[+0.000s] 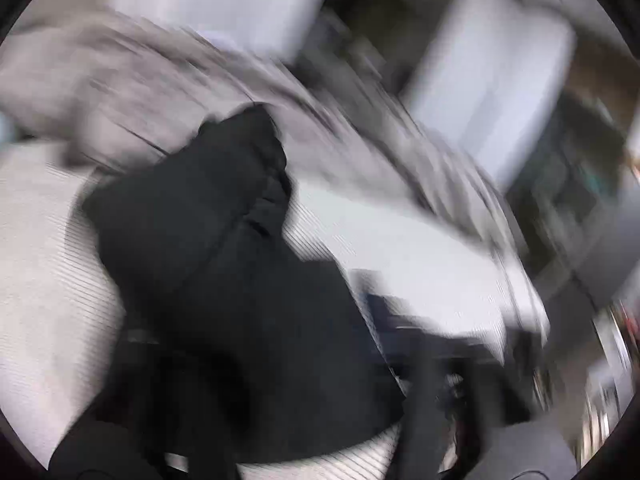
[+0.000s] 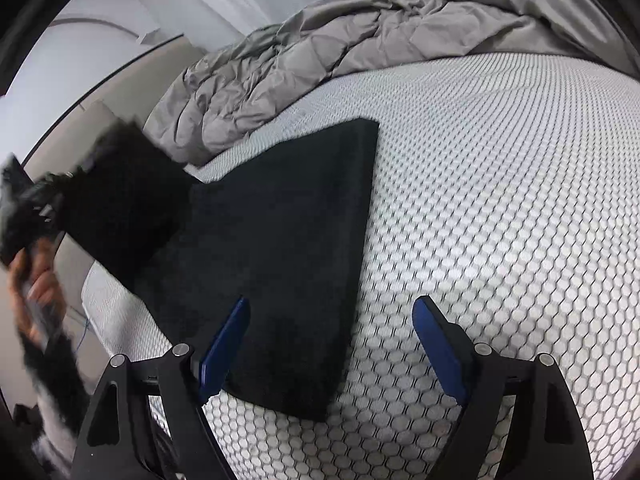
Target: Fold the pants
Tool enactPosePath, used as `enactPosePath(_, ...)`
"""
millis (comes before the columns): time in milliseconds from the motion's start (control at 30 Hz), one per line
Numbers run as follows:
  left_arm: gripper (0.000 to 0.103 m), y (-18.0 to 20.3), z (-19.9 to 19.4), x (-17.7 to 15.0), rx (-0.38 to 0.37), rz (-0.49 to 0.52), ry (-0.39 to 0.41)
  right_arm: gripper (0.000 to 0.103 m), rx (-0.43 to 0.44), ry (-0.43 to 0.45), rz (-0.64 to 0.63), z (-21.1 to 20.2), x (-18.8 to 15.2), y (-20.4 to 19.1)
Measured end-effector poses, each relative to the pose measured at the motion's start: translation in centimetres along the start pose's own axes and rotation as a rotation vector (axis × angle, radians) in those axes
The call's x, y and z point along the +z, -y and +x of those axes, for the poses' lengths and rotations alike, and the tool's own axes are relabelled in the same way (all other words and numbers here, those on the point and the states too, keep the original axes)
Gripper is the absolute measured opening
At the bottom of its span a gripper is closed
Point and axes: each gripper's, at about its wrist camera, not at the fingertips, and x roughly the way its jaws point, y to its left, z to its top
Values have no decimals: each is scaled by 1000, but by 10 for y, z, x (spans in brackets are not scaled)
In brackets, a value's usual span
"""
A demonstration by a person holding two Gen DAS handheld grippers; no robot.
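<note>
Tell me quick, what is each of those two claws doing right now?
Left gripper: too blurred, cannot tell.
Right gripper: open, holding nothing, above the edge of the black pants.

pants (image 2: 280, 240): matt black cloth | mattress (image 2: 500, 200): honeycomb-textured white fabric | duvet (image 2: 320, 48): crinkled grey

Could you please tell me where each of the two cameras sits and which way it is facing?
Left wrist: on the left gripper, badly blurred, angled down at the black pants and the grey duvet; its own fingers cannot be made out.
Right wrist: on the right gripper, looking down along open blue fingers at the mattress; a hand shows at left.
Shared: pants, duvet, mattress.
</note>
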Motion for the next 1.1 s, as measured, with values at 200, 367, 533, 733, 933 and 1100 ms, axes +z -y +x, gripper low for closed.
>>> enactPosePath(200, 61, 30, 79, -87, 0, 218, -363, 85, -54, 21, 84, 3, 10, 25)
enactPosePath(367, 73, -11, 1, -68, -22, 150, -163, 85, -38, 12, 43, 4, 9, 18)
enactPosePath(533, 74, -103, -29, -35, 144, -51, -57, 85, 42, 14, -13, 8, 11, -5)
enactPosePath(733, 57, -201, 2, -51, 286, -218, -204, 71, 240, -75, -28, 37, 11, -37)
enactPosePath(933, 57, -207, -13, -62, 275, -133, -173, 67, 188, -150, -51, 69, 4, -55)
enactPosePath(1100, 57, -208, -9, -58, 277, -115, -173, 62, 190, -94, -60, 54, 9, -58)
